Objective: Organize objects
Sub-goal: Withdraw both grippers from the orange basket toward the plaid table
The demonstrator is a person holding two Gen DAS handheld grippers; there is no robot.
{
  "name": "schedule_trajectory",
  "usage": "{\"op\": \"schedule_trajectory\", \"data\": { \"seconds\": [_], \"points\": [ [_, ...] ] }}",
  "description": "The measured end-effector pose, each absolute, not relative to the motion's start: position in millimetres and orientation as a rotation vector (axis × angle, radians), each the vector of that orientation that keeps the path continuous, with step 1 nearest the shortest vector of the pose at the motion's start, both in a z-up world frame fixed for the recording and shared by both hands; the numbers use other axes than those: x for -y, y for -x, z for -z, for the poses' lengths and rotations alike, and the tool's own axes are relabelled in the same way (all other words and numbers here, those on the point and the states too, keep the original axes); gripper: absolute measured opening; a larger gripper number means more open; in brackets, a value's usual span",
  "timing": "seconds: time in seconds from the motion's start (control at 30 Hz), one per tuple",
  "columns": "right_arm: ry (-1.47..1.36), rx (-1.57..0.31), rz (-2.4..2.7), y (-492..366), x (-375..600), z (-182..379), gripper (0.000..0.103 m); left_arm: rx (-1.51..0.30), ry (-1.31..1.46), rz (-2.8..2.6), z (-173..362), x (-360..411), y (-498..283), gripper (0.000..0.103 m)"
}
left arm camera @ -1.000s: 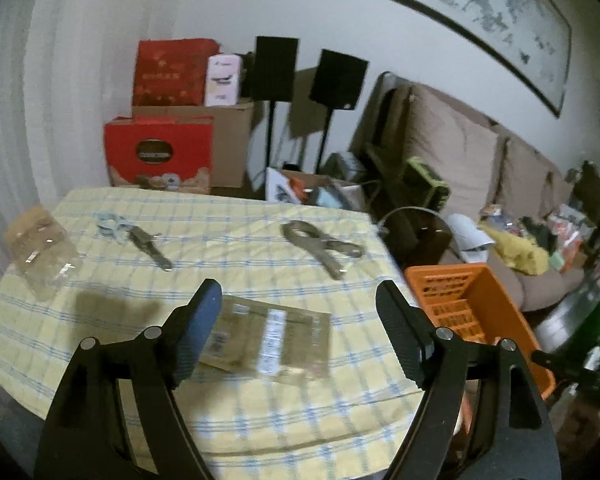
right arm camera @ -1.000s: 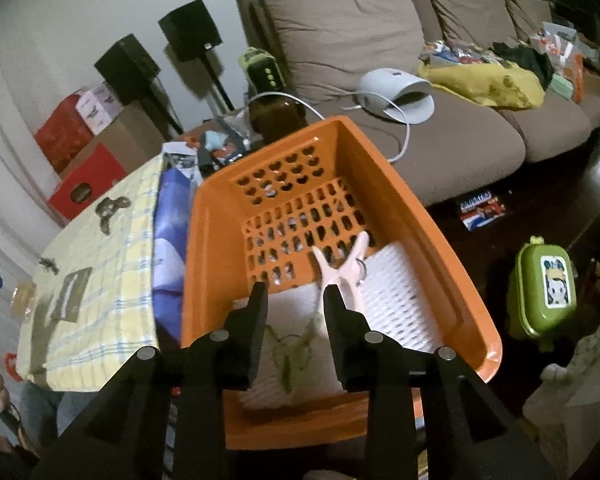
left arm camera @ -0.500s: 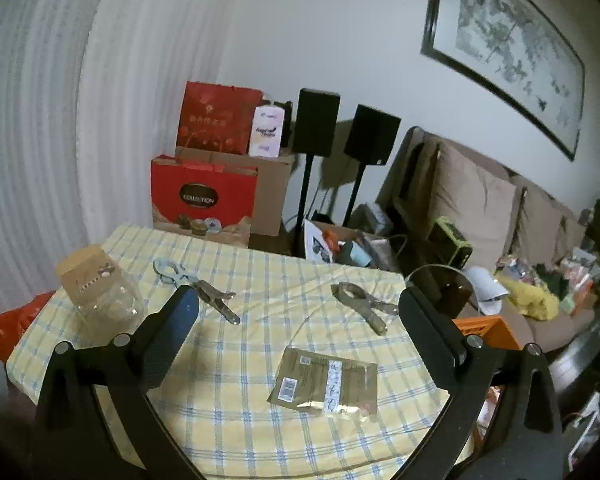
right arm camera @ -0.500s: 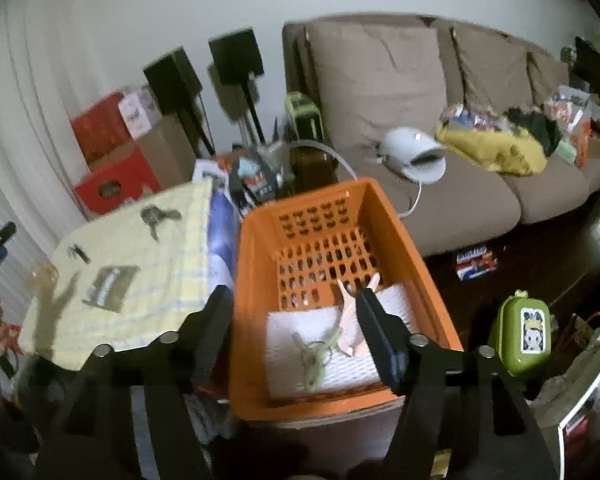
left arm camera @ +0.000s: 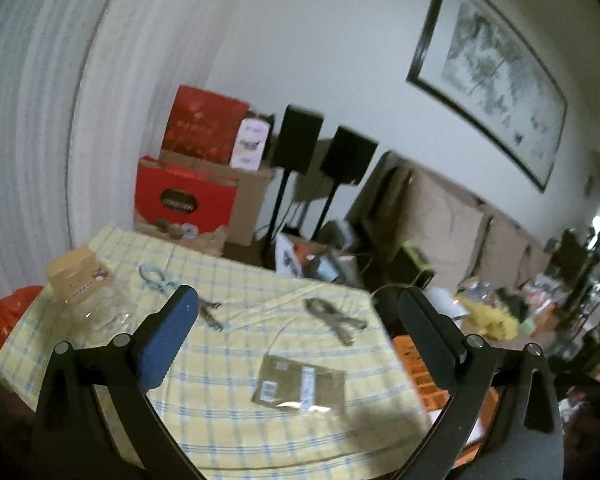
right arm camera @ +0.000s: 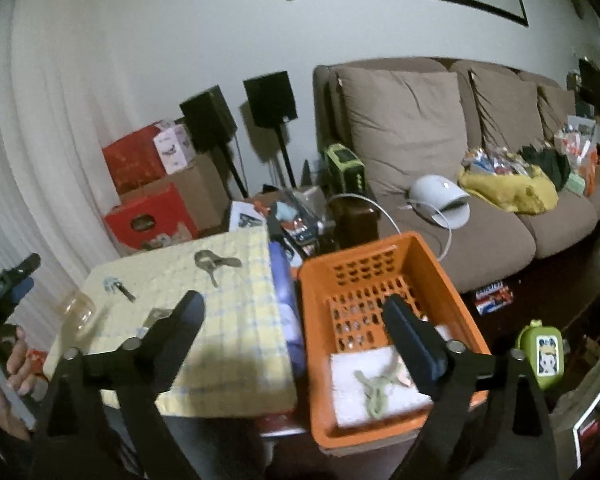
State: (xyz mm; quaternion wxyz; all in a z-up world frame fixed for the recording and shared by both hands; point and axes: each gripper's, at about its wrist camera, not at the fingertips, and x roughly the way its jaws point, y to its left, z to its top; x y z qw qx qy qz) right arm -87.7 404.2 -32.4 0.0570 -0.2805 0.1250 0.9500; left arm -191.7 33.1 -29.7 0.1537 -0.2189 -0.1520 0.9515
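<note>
over the table (left arm camera: 228, 432) both grippers were empty, left gripper (left arm camera: 300, 334) wide, right gripper (right arm camera: 296, 328) opening; i'd approach the flat packet (left arm camera: 300, 386) at 6 o'clock low, edge-on.

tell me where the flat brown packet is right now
The flat brown packet lies on the yellow checked tablecloth near its front edge in the left wrist view, just in front of the grey clamp.

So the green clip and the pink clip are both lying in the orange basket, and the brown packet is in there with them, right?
Not quite. The green clip and pink clip do lie in the orange basket, but the brown packet is not with them: the left wrist view shows it lying flat on the checked tablecloth, outside the basket.
</note>
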Motion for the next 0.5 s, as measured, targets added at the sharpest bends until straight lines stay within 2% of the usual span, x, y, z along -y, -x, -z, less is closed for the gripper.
{"op": "schedule_trajectory", "data": {
  "seconds": [0.1,0.17,0.5],
  "points": [
    [0.847,-0.379,-2.903,97.8,-387.9,29.4,0.095,0.406,0.603,-2.738,22.6,-30.6,185.6,0.103],
    [0.841,-0.393,-2.914,104.0,-378.4,28.4,0.102,0.379,0.604,-2.755,20.8,-28.1,185.2,0.103],
    [0.916,-0.36,-2.991,148.8,-322.0,40.3,0.102,0.304,0.613,-2.848,26.1,24.1,179.9,0.103]
  ]
}}
